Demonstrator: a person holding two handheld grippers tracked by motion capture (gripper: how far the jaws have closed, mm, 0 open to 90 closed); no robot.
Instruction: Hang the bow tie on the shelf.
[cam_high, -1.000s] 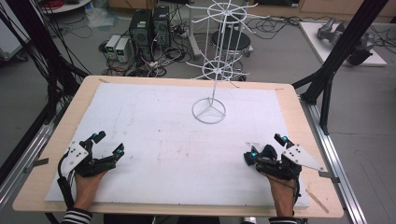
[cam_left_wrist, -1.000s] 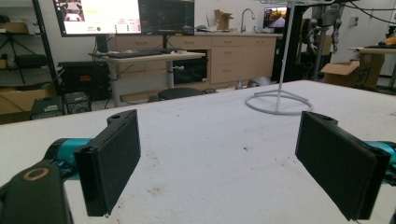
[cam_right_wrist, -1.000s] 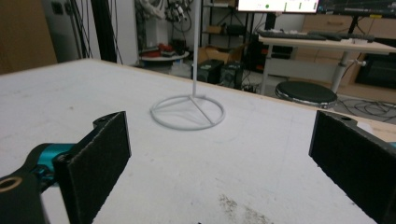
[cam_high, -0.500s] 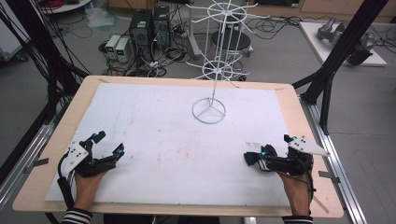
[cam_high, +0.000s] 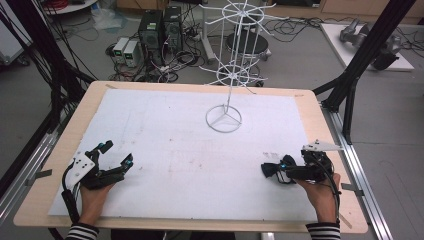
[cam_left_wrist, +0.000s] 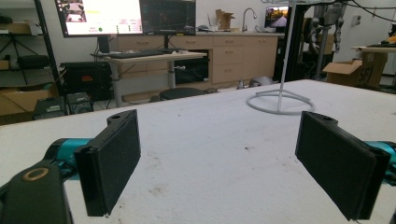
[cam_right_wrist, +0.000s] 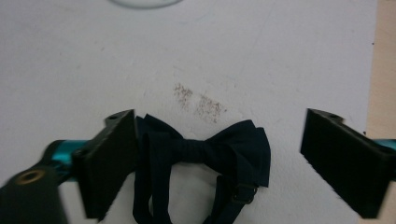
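Right tongs (cam_right_wrist: 219, 158) swung inward, closing over the bow tie (cam_right_wrist: 203, 151), seemingly ungripped.

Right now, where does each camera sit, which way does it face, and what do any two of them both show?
High view: above the person's side, looking forward and down on the table; both hands hold the left gripper and right gripper.
Left gripper view: low, level across the white mat toward the wire stand; its open jaws.
Right gripper view: straight down on the bow tie between its closing jaws.
Shared: high and left gripper views show the stand's ring base.
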